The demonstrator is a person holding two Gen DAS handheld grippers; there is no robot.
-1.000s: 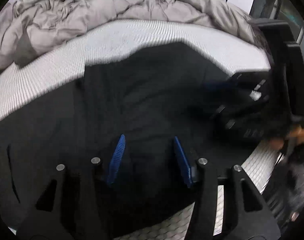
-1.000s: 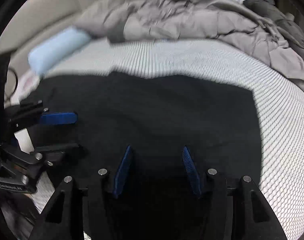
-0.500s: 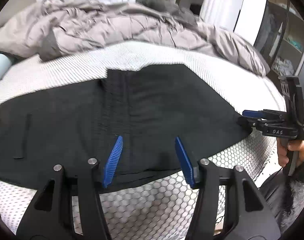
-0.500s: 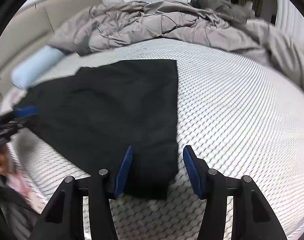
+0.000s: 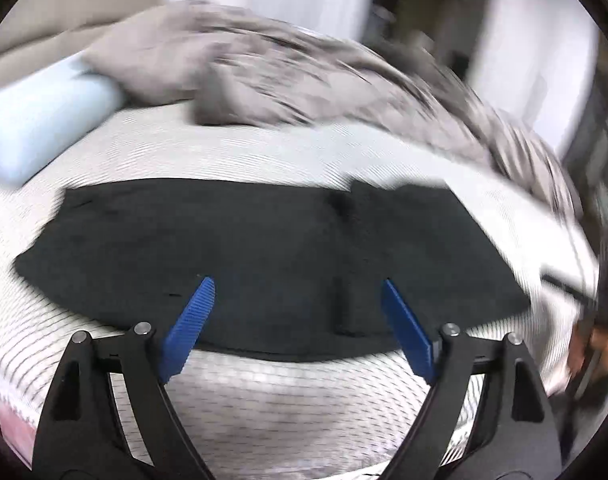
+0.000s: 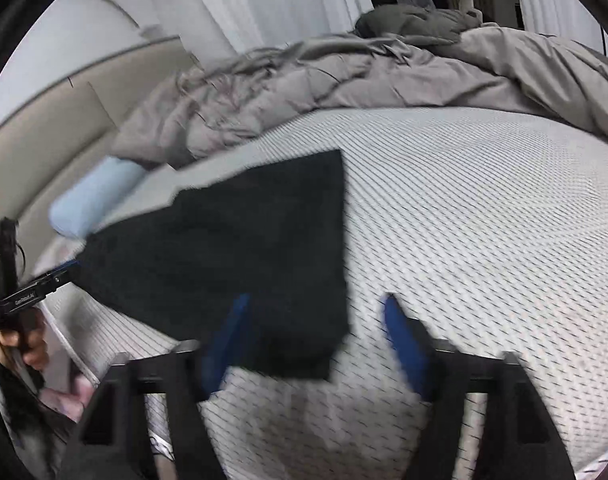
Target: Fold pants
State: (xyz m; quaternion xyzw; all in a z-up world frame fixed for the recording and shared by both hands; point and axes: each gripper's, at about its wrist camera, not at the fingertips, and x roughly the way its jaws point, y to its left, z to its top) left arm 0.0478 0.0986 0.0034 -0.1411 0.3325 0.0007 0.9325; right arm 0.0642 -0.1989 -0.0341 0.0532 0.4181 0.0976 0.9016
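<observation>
The black pants (image 5: 263, 256) lie flat on the white mesh mattress (image 5: 263, 400), stretched left to right in the left wrist view. In the right wrist view the pants (image 6: 231, 256) run away to the upper left. My left gripper (image 5: 297, 292) is open and empty, above the near edge of the pants. My right gripper (image 6: 314, 304) is open and empty, with the pants' near corner between its blue pads. The left gripper also shows at the left edge of the right wrist view (image 6: 43, 284), held by a hand.
A crumpled grey duvet (image 6: 384, 80) lies across the far side of the mattress. A light blue bolster pillow (image 5: 35, 128) sits at the far left by the beige headboard (image 6: 63, 128). The mattress edge runs close below both grippers.
Both grippers have pulled back and up from the pants. The left view has swung left, so the whole length of the pants shows. The right gripper stays near the pants' corner.
</observation>
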